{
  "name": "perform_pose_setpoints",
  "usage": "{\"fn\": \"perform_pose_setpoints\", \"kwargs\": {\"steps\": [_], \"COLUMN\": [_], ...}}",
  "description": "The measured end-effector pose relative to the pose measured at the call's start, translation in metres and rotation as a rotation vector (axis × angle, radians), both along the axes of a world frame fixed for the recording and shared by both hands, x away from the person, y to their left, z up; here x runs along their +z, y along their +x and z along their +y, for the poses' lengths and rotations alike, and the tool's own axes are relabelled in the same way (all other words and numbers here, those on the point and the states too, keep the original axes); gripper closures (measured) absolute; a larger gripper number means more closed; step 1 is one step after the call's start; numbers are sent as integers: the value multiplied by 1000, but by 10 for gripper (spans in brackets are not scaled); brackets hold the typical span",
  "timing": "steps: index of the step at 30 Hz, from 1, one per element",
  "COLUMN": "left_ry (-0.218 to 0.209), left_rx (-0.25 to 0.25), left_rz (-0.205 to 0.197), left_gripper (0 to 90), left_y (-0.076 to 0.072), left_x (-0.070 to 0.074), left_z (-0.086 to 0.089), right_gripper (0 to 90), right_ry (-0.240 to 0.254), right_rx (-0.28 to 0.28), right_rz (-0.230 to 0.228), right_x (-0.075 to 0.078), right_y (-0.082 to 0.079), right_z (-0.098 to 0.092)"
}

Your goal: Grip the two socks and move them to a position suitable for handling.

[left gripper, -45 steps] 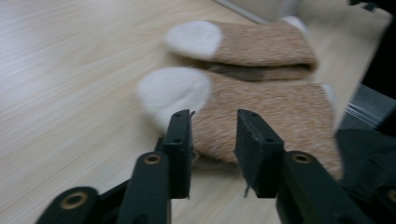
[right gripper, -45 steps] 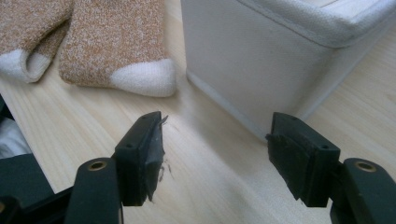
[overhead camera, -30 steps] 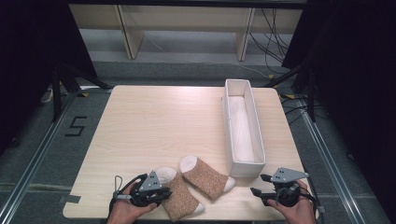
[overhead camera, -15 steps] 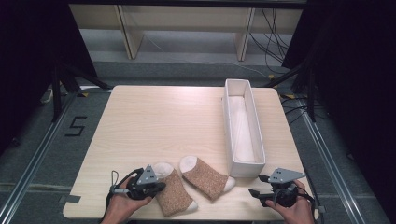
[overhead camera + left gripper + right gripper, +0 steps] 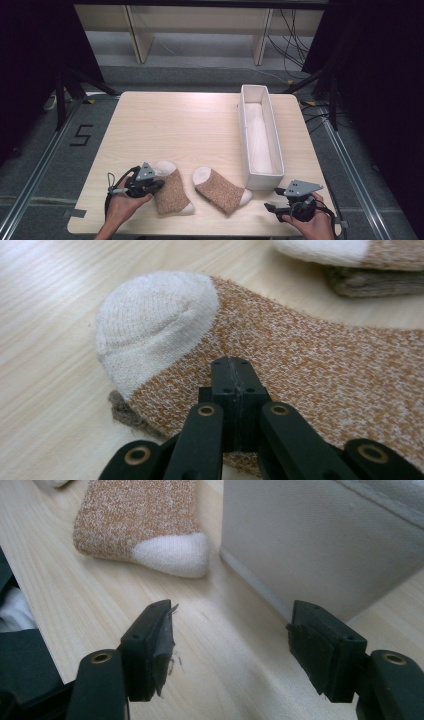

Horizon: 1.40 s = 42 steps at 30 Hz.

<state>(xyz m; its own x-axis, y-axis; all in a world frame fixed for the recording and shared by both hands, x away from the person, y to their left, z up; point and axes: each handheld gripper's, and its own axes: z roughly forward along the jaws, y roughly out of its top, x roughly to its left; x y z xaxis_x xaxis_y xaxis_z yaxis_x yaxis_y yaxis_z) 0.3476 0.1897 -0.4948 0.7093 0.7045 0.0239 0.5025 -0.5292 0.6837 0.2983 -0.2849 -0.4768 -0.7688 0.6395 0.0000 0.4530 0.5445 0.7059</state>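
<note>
Pale wood-grain table (image 5: 165, 120) is seen from above, standing on a grey floor with dark curtains at both sides and light shelving behind. Two short brown-flecked knitted socks with cream heels and toes are laid near the front edge. The left sock (image 5: 171, 188) is placed just beside the person's left hand, and the right sock (image 5: 222, 189) is set a little apart from it, its toe close to the near end of a long, narrow white fabric bin (image 5: 261, 174) that runs away from the person along the right side of the table.

The left gripper (image 5: 159, 184) is held at the left edge of the left sock. In the left gripper view its black jaws are seen pressed fully together (image 5: 235, 385), and the brown knit (image 5: 320, 370) is pinched at their tips just below the cream heel; a darker under-layer is shown at the sock's edge.

The right gripper (image 5: 268, 206) is held low over bare table at the front right corner, near the bin's end wall. In the right gripper view its jaws are spread wide (image 5: 230, 630), with nothing between them but wood; the right sock's cream toe (image 5: 172, 552) and the bin's wall (image 5: 320, 540) are seen beyond.
</note>
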Motion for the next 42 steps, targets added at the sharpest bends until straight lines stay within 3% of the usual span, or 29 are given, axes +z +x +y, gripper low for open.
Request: {"fn": "perform_pose_setpoints", "kwargs": {"steps": [4,12,14,15,16,17,19,21,22,23,24,25,26,30,33,34,35,36,37,39,42], "left_ry": [11,-10,-22,-36,-80,-95,-101,-118,-145,-168,-214,-214,-248,-238,-244,-248,-271,-241,-244,-246,-238], "left_rx": [21,35,52,73,113,129,136,154,167,188,164,164,185,163,143,134,148,133,132,134,125], "left_rz": [-1,-18,-26,-13,-24,-16,-10,41,73,82,124,124,143,160,162,146,122,98,89,58,-6], "left_gripper": [892,856,756,756,666,620,573,486,432,432,421,420,412,392,517,517,580,735,735,817,833], "left_y": [8,9,11,14,20,23,27,37,42,46,53,53,57,63,64,63,61,61,62,61,55], "left_x": [1,8,13,16,19,21,21,21,19,16,11,11,6,1,-1,-1,-1,1,3,7,17], "left_z": [6,14,19,24,32,36,39,46,48,48,48,48,46,41,40,39,35,37,38,38,35], "right_gripper": [348,355,355,355,355,355,355,355,355,355,354,354,354,354,353,353,354,354,354,354,353], "right_ry": [-3,-10,-8,-8,-7,-8,-7,-16,-14,-13,-14,-14,-8,-15,-15,-14,-14,-18,-18,-15,-20], "right_rx": [1,22,38,38,38,38,38,42,40,42,46,46,50,54,53,47,54,53,53,52,54], "right_rz": [4,7,11,11,2,3,9,12,15,17,15,15,15,11,13,21,15,16,16,17,10], "right_x": [0,-1,0,0,1,1,1,1,0,0,0,0,-2,-3,-3,-2,-3,-2,-2,-3,-3], "right_y": [0,-1,-1,-1,-1,-1,-1,-1,-1,-1,-1,-1,0,0,0,0,0,0,0,1,1], "right_z": [2,8,10,10,11,12,13,12,13,13,13,13,13,13,13,13,13,13,13,13,13]}}
